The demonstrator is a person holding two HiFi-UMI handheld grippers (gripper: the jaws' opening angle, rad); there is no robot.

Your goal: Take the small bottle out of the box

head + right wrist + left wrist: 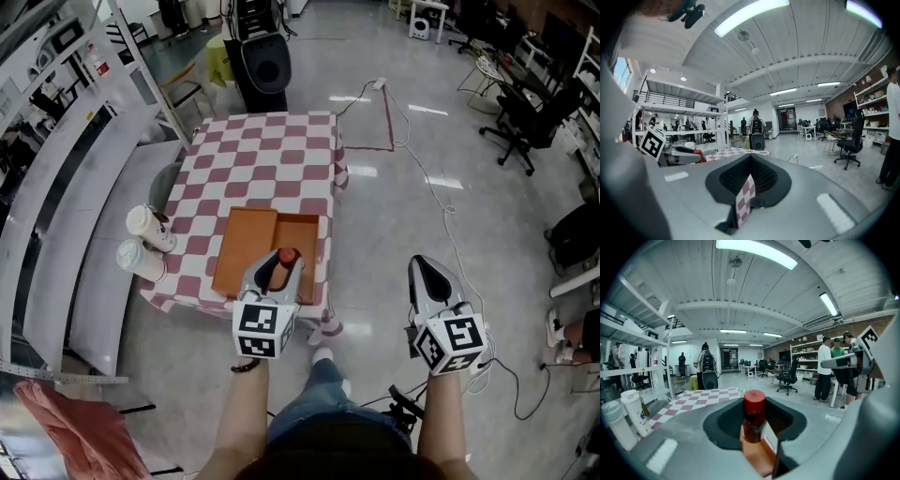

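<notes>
Scanning from your left in the head view: shelving [56, 141] at 9 o'clock. Two white lidded cups [148, 225] stand on the left edge of the checked table [272, 159], at 9 o'clock from the open orange box [253, 244], well apart from it. A black speaker [262, 61] sits beyond the table at 12 o'clock.

Your left gripper [279, 266] is clenched on the small bottle [288, 255], whose red cap stands up between the pads, over the box's 6 o'clock edge.

Your right gripper [422, 265] is off the table at 3 o'clock, over bare floor, with its jaws closed on nothing. A floor cable [441, 187] runs beside it, and office chairs [525, 117] stand at 2 o'clock.

Only the left gripper view shows the people [824, 369] standing at 3 o'clock. Only the right gripper view shows a marker cube [651, 143] at 9 o'clock.
</notes>
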